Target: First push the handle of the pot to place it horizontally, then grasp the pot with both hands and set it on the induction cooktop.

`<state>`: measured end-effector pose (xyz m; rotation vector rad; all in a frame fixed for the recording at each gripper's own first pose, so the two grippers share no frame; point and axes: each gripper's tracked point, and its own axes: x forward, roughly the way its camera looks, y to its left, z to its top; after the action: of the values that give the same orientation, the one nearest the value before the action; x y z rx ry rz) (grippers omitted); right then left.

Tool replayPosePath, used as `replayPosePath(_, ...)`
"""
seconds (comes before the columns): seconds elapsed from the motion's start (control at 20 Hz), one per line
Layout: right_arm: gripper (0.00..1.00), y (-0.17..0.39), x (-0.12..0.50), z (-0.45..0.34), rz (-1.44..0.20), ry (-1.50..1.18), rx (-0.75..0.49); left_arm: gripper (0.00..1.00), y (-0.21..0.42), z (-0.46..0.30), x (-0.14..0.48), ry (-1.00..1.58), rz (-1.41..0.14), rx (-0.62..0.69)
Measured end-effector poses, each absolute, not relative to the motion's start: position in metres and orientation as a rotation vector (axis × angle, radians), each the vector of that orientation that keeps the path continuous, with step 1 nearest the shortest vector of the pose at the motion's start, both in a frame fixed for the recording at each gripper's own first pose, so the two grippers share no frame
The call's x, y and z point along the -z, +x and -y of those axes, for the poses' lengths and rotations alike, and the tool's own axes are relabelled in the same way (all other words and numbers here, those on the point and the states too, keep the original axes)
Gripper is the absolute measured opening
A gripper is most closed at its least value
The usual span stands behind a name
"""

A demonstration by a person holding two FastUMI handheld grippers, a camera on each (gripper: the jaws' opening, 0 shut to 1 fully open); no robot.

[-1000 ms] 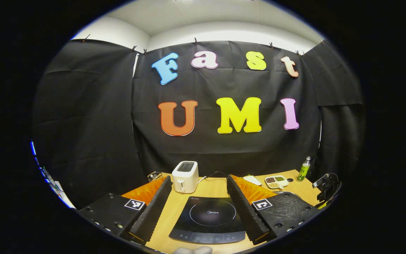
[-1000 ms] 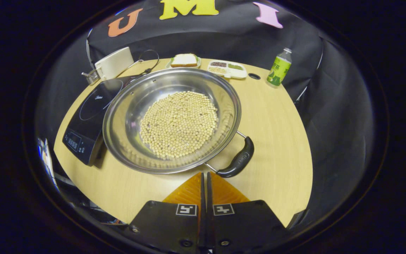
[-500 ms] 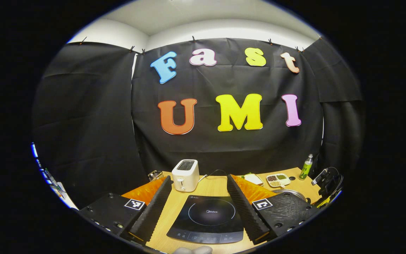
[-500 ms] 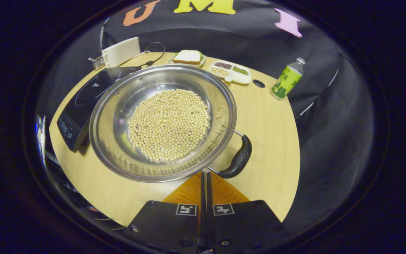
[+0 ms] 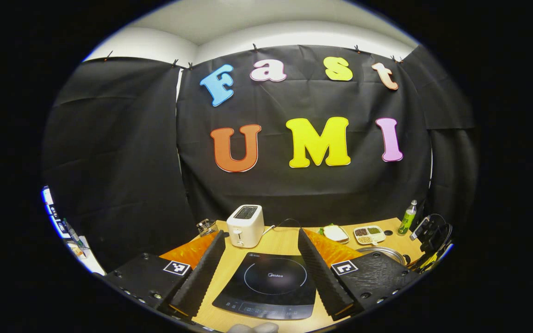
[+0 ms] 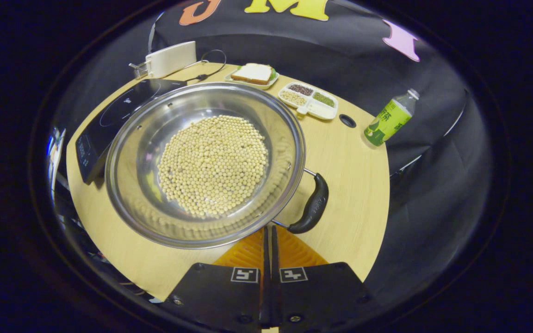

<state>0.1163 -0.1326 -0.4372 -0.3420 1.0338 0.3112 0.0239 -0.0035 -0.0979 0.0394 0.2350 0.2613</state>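
table (image 6: 354, 185), pot (image 6: 155, 138), black cloth wall (image 5: 123, 162)

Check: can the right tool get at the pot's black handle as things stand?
Probably yes. The right tool, fingers together, sits just short of the black handle of the steel pot, with bare table between and nothing blocking.

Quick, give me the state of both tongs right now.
Left tongs: open, holding nothing, above the black induction cooktop.
Right tongs: shut, holding nothing, tips beside the black handle of the steel pot.
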Motion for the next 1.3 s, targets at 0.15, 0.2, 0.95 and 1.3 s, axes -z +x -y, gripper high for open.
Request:
replayPosePath(0.15,0.0,0.123,0.438,0.138,-1.026,-0.349,-0.325,0.95,0.03,0.017,0.101,0.046,-0.239,-0.26)
replayPosePath(0.2,0.01,0.124,0.438,0.139,-1.023,-0.346,-0.329,0.95,0.034,0.021,0.104,0.048,-0.244,-0.257)
replayPosePath(0.95,0.78,0.12,0.398,0.185,-0.828,-0.092,-0.104,0.97,0.102,0.106,0.241,-0.075,-0.427,-0.075)
replayPosePath(1.3,0.77,0.148,0.396,0.169,-0.774,-0.009,-0.096,0.96,0.124,0.141,0.336,-0.048,-0.578,-0.037)
